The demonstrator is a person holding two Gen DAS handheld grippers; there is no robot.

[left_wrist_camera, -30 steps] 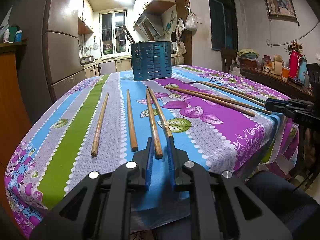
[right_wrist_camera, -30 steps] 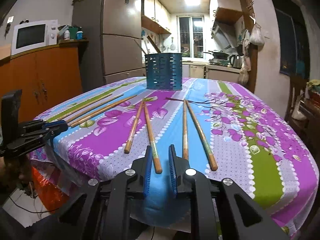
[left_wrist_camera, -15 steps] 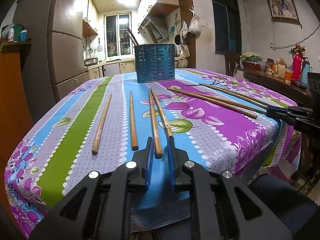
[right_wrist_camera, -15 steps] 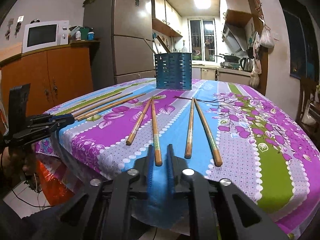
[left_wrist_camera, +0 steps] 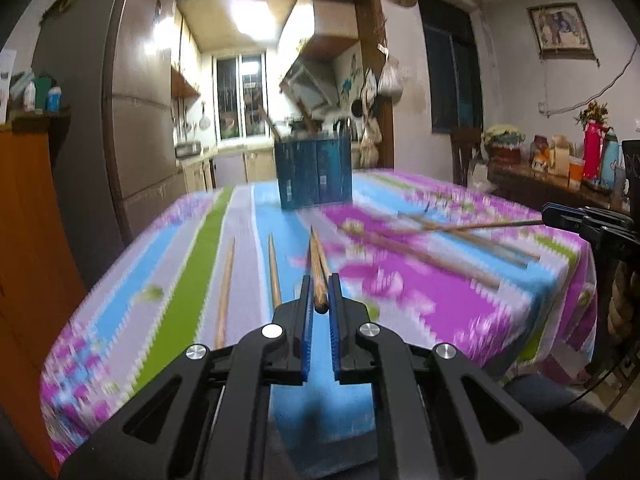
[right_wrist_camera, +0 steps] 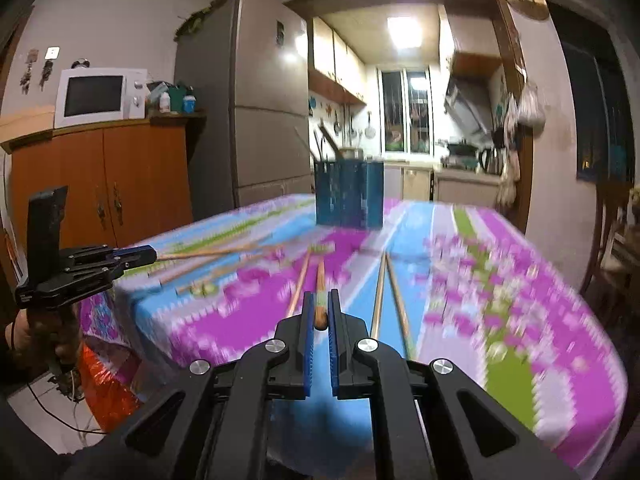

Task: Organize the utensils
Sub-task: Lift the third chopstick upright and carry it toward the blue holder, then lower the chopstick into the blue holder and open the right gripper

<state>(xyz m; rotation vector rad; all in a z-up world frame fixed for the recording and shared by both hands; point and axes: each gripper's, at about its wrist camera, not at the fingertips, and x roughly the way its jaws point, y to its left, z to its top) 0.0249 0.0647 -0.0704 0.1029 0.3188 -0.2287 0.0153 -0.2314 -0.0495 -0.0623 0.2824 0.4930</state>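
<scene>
Several long wooden chopsticks lie on the colourful floral tablecloth (left_wrist_camera: 420,308). A blue slotted utensil holder (left_wrist_camera: 314,176) stands at the table's far end, also in the right wrist view (right_wrist_camera: 348,194). My left gripper (left_wrist_camera: 320,292) is shut on the near end of a chopstick (left_wrist_camera: 318,268), lifted off the cloth. My right gripper (right_wrist_camera: 320,308) is shut on the near end of another chopstick (right_wrist_camera: 320,292). Each gripper shows in the other's view with its stick raised, the right one in the left wrist view (left_wrist_camera: 576,220) and the left one in the right wrist view (right_wrist_camera: 132,258).
Loose chopsticks lie left of my left gripper (left_wrist_camera: 224,280) and right of my right gripper (right_wrist_camera: 384,288). A refrigerator (right_wrist_camera: 260,120) and orange cabinet with microwave (right_wrist_camera: 100,96) stand left of the table. A cluttered sideboard (left_wrist_camera: 560,172) stands right.
Both grippers have moved forward, closed on the chopstick ends in front of them and lifted them off the cloth. The views are motion-blurred now.
</scene>
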